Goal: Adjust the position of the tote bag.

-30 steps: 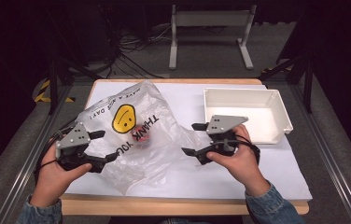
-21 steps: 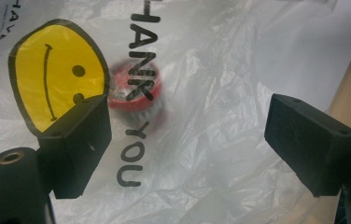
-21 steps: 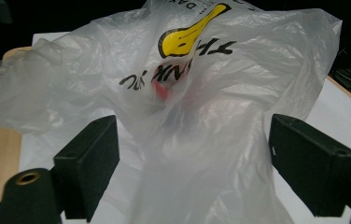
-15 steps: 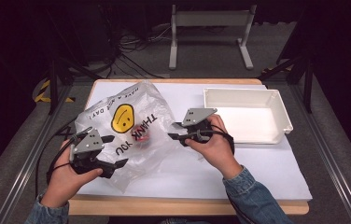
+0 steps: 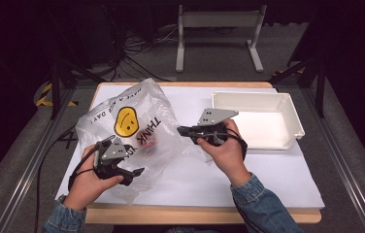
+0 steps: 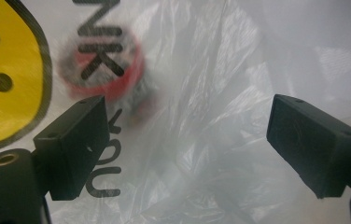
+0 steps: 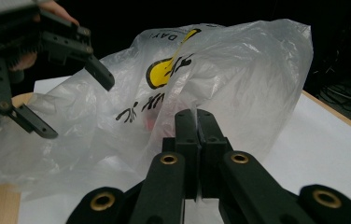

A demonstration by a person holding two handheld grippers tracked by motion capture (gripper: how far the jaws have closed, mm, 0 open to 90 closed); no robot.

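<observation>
Now right gripper point(image 5: 183, 130) fingers just clamped on plastic bag point(image 5: 137, 121) edge; left gripper point(image 5: 134, 174) fingers apart.

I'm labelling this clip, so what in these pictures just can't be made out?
- Red round thing inside the translucent plastic bag: left gripper view, blurred behind the film; its kind is unclear.
- Bag print: left gripper view, cut off by the picture edges.
- Right gripper: right gripper view, jaws shut, a thin film edge between them; how much is unclear.

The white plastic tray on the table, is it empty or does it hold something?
Empty. In the high view the white plastic tray shows only its bare white floor and walls; nothing lies inside it.
</observation>
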